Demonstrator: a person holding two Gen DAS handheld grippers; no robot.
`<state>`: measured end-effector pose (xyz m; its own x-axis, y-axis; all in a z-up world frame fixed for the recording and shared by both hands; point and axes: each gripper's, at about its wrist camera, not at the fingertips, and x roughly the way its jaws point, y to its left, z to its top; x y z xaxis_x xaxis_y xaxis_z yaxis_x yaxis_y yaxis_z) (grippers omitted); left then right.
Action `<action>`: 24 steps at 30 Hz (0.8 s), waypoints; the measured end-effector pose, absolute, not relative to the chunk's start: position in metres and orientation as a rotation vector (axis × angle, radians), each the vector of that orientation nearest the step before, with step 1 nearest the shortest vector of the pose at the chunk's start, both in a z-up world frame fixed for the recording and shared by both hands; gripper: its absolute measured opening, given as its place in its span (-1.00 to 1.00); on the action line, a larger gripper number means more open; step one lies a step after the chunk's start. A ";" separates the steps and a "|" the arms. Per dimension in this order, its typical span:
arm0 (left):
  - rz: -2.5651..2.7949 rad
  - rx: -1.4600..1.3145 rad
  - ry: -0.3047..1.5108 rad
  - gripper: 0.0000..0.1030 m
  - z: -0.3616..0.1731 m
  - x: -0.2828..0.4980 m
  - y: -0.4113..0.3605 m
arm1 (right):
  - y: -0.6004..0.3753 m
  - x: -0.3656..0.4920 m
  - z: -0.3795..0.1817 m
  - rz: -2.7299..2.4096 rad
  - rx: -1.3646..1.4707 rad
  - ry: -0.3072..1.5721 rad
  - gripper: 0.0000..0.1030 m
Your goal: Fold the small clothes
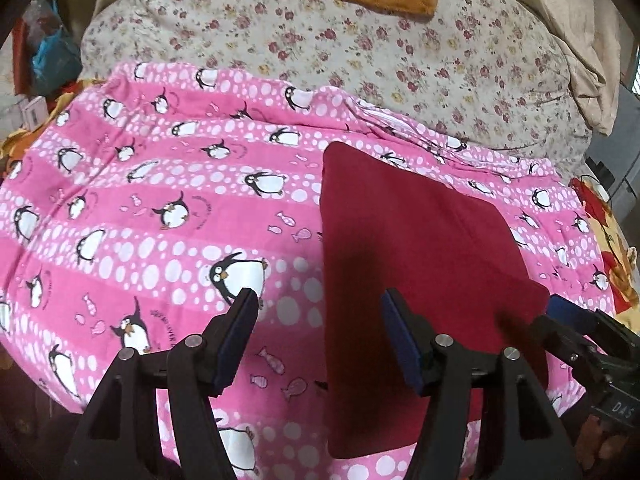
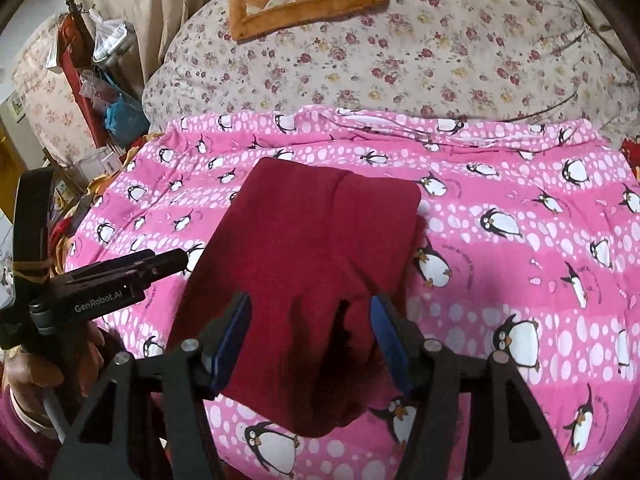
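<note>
A dark red garment (image 2: 304, 264) lies folded on the penguin blanket (image 1: 160, 200) beneath the left gripper (image 1: 320, 320) and right gripper (image 2: 310, 320), both gaping and empty.

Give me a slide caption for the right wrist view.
Open right gripper above a folded dark red cloth lying on a pink penguin-print blanket.

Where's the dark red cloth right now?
The dark red cloth lies folded flat on the pink penguin blanket, just ahead of both open grippers, with the floral quilt beyond it.
</note>
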<state>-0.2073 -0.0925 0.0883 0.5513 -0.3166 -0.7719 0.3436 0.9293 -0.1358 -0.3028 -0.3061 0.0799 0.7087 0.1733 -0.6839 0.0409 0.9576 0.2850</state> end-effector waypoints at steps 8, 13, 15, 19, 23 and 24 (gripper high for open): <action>-0.374 0.064 0.870 -0.15 0.096 -0.218 -0.095 | -0.303 -0.311 0.084 0.074 0.303 0.771 0.28; -0.368 0.075 0.864 -0.15 0.098 -0.222 -0.096 | -0.301 -0.314 0.087 0.072 0.305 0.761 0.29; -0.362 0.075 0.857 -0.15 0.099 -0.223 -0.096 | -0.301 -0.315 0.087 0.070 0.306 0.762 0.29; -0.341 0.088 0.834 -0.15 0.101 -0.226 -0.095 | -0.301 -0.315 0.087 0.071 0.304 0.761 0.29; -0.334 0.104 0.822 -0.15 0.102 -0.228 -0.095 | -0.300 -0.315 0.088 0.063 0.291 0.759 0.29; -0.336 0.105 0.818 -0.15 0.102 -0.228 -0.095 | -0.298 -0.316 0.087 0.062 0.286 0.758 0.30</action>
